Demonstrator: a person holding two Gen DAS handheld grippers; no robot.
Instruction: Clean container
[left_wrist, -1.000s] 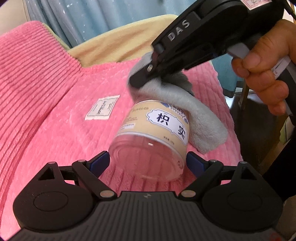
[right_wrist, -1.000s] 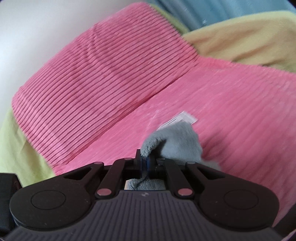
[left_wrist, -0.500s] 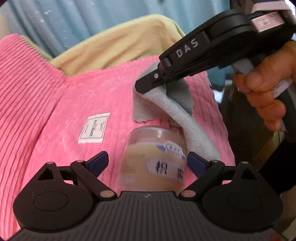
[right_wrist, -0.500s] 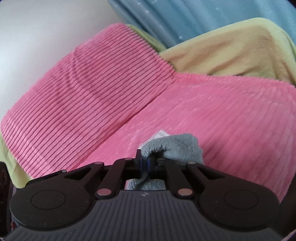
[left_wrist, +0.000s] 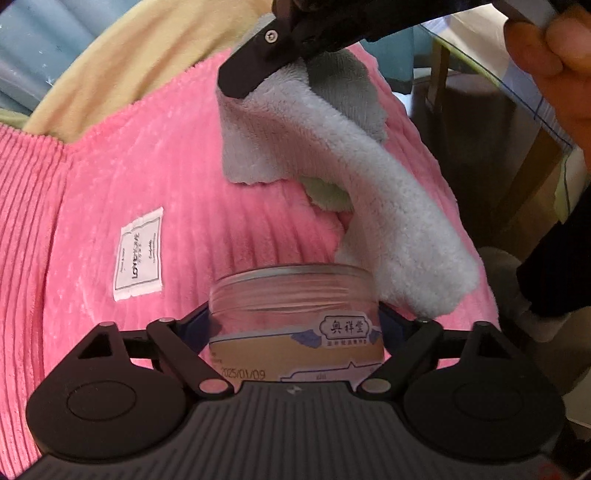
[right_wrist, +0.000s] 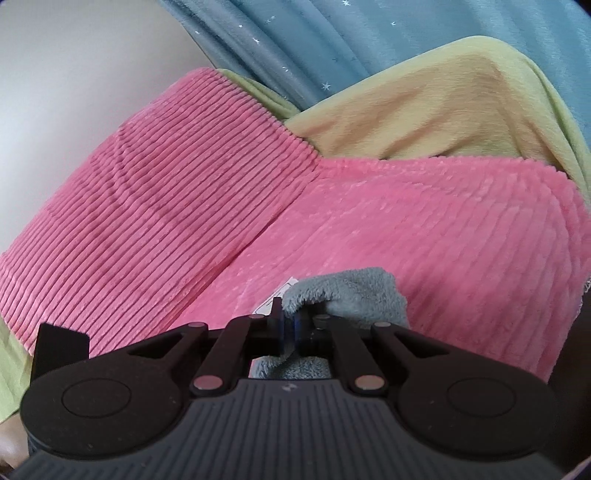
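A clear plastic jar (left_wrist: 295, 317) with a tan label stands upright between the blue pads of my left gripper (left_wrist: 293, 323), which is shut on its sides. Its open rim faces up. Above it my right gripper (left_wrist: 240, 79) hangs shut on a grey fleece cloth (left_wrist: 369, 195). The cloth droops down to the right, and its lower end reaches the jar's right rim. In the right wrist view my right gripper (right_wrist: 288, 326) pinches the grey cloth (right_wrist: 351, 291), and the jar is out of sight.
A pink ribbed cushion cover (left_wrist: 110, 177) with a white sewn tag (left_wrist: 138, 254) lies under everything. Behind it are a yellow-green blanket (right_wrist: 424, 107) and a blue curtain (right_wrist: 314, 40). A person's hand (left_wrist: 554, 55) holds the right gripper. Dark furniture (left_wrist: 480, 122) stands at the right.
The jar went from tilted with its base toward the camera to upright and low in my left gripper. The right gripper and cloth lifted off the jar and now hang above it.
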